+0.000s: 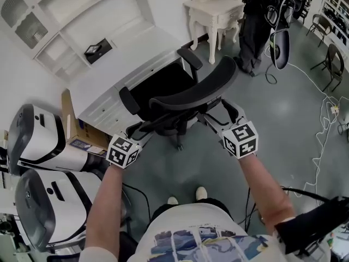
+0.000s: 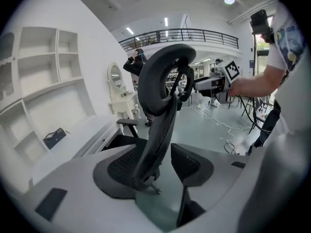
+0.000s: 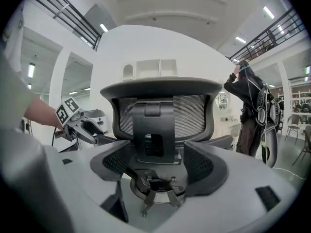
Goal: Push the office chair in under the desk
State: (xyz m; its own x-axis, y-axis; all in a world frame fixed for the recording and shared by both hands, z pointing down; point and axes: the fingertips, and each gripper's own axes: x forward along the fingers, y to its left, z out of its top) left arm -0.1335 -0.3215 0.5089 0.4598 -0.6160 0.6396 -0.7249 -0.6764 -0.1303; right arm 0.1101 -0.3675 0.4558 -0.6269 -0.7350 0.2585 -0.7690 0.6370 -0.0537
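Observation:
A black office chair [image 1: 193,94] with a mesh backrest faces the white desk [image 1: 125,53], its seat at the desk's front edge. My left gripper [image 1: 143,129] is at the backrest's left side, low down, jaws open. In the left gripper view the backrest's edge [image 2: 158,106] runs up between the spread pads [image 2: 192,164]; I cannot tell if they touch it. My right gripper [image 1: 221,116] sits behind the backrest's right side, open. In the right gripper view the chair back [image 3: 163,113] fills the middle beyond the empty jaws, and the left gripper [image 3: 95,134] shows at the left.
A cardboard box [image 1: 82,132] and two white machines [image 1: 38,141] stand left of the desk. A white dressing table [image 1: 215,10] and a person in dark clothes [image 1: 253,26] are at the back right. Cables [image 1: 322,124] trail on the grey floor; folding chairs [image 1: 332,59] stand far right.

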